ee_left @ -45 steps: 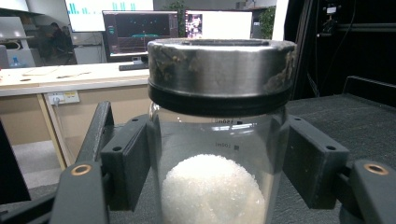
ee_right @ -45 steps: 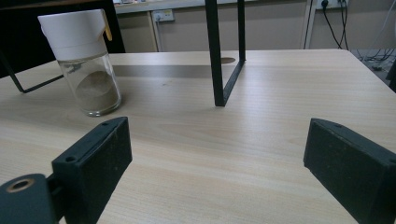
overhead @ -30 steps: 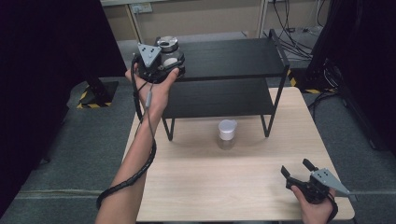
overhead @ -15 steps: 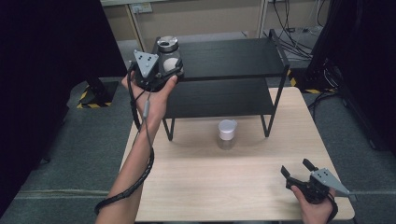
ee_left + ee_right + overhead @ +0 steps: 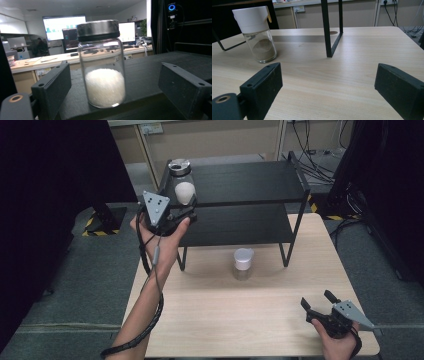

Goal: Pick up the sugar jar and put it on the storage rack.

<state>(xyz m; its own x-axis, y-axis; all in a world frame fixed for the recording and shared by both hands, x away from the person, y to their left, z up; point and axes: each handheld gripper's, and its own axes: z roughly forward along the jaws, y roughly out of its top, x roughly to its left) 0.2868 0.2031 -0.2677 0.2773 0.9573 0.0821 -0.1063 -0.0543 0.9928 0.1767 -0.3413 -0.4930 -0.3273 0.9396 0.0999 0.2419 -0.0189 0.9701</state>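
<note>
A glass jar (image 5: pixel 183 184) with a metal lid and white powder stands at the left end of the black rack's top shelf (image 5: pixel 250 180). My left gripper (image 5: pixel 184 212) is just in front of it, held open. In the left gripper view the jar (image 5: pixel 103 75) stands upright ahead, between the two spread jaws, and neither pad touches it. A second jar (image 5: pixel 243 263) with a white cap stands on the table under the rack. My right gripper (image 5: pixel 316 300) rests open at the table's near right corner and faces the white-capped jar (image 5: pixel 257 35), which holds brownish powder.
The black two-tier rack has a lower shelf (image 5: pixel 235 222) and thin legs (image 5: pixel 327 27) standing on the light wooden table (image 5: pixel 225 320). Cables lie on the floor behind the rack, at the back right.
My left hand has drawn back from the jar, down and to the left toward the table's near side. The jar stays on the top shelf. The right gripper has not moved.
</note>
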